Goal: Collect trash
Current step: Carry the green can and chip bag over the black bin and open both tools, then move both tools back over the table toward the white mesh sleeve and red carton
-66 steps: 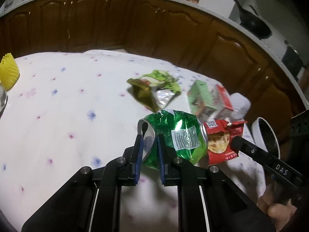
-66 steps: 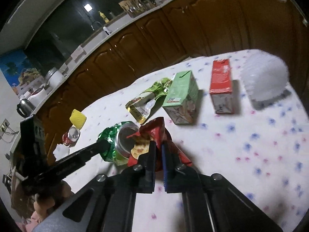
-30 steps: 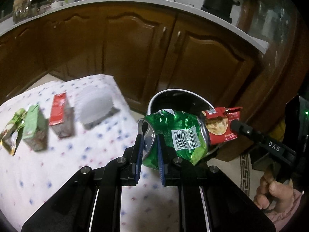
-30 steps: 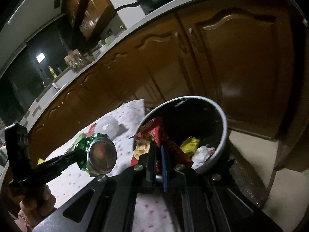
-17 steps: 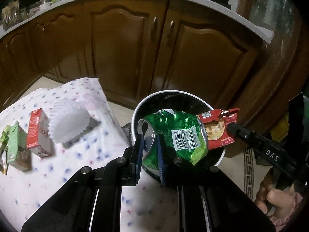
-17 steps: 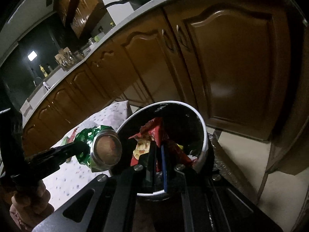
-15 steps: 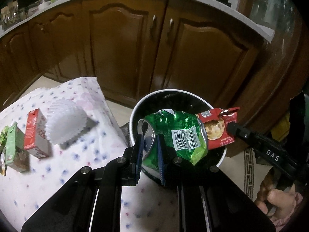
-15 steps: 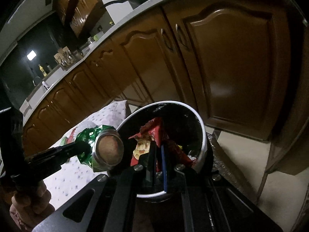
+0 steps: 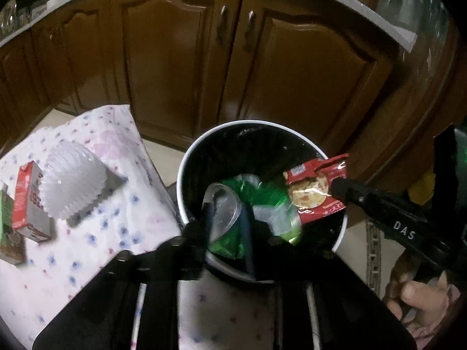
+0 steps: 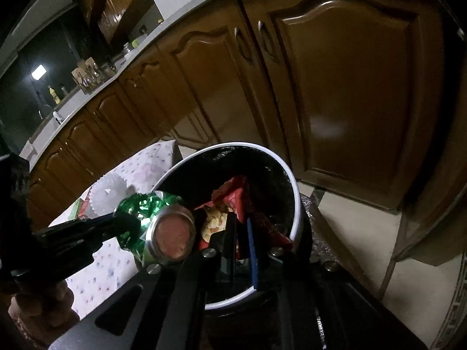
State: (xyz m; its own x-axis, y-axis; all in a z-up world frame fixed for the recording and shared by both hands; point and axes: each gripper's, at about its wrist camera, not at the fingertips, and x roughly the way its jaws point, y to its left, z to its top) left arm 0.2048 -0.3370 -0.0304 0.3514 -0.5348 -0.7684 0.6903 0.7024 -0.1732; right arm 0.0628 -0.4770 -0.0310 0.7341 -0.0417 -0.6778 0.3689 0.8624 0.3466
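A round trash bin (image 9: 186, 160) with a white rim and black liner stands on the floor beside the table; it also shows in the right wrist view (image 10: 294, 198). My left gripper (image 9: 226, 221) is open above the bin, and the crushed green can (image 9: 256, 195) is slipping out of it, blurred. The can shows in the right wrist view (image 10: 170, 239) beside the left fingers. My right gripper (image 10: 240, 245) has its jaws slightly parted around the red snack wrapper (image 10: 236, 201), over the bin. The wrapper shows in the left wrist view (image 9: 315, 189).
The table with a flowered white cloth (image 9: 96, 250) holds a white pleated paper cup (image 9: 71, 186), a red carton (image 9: 29, 201) and a green carton (image 9: 5, 227). Brown kitchen cabinets (image 9: 262, 67) stand behind the bin. Tiled floor (image 10: 350, 213) lies to the right.
Both grippers have moved lower over the bin. The left jaws have opened and the green can is dropping. The right jaws have parted a little around the red wrapper.
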